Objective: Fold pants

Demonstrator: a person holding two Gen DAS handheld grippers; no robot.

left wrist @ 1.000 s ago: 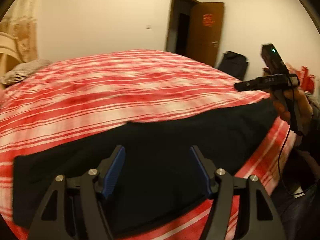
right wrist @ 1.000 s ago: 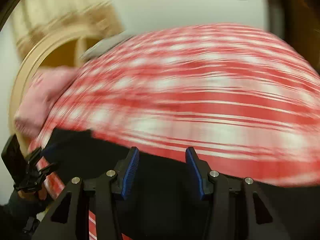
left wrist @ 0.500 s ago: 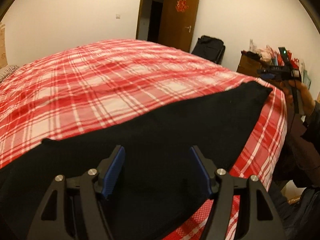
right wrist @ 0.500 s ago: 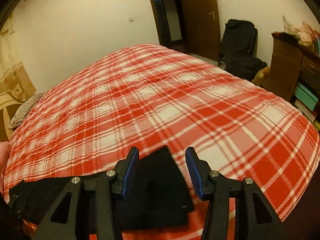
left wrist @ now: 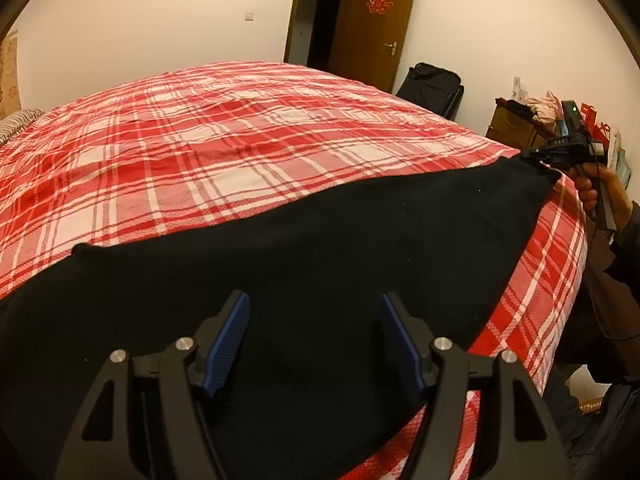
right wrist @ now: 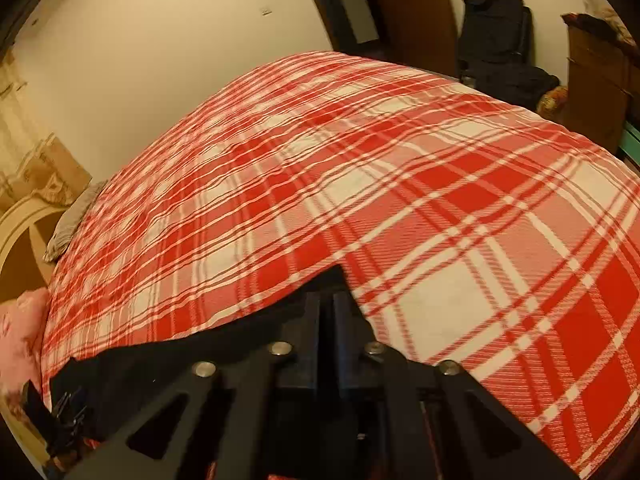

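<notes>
The black pants (left wrist: 300,264) lie flat along the near edge of the bed (left wrist: 240,140), spread over a red and white plaid cover. In the left wrist view they run as 1 long dark band from the 9 o'clock edge of the frame toward 2 o'clock, where their far corner ends at the bed's side.

The left tongs (left wrist: 314,340) hang over the middle of the pants with the 2 blue pads (left wrist: 228,336) well apart. Dark cloth shows below the gap, but the pads do not press on it; whether the tips touch the fabric cannot be told.

The right tongs (right wrist: 328,300) are drawn together, with the 2 jaws side by side and almost no gap. A peak of the black cloth rises at their tips, toward 12 o'clock from the tongs' body, and looks pinched between them. From the left wrist view the same tongs (left wrist: 538,154) appear at 2 o'clock, held in a hand (left wrist: 600,196), their tips right at the corner of the pants.

Beyond the bed, at 12 o'clock, a brown door (left wrist: 372,20) stands open. A dark bag (left wrist: 432,88) sits beside it, and a wooden dresser (left wrist: 516,128) is at 2 o'clock.
</notes>
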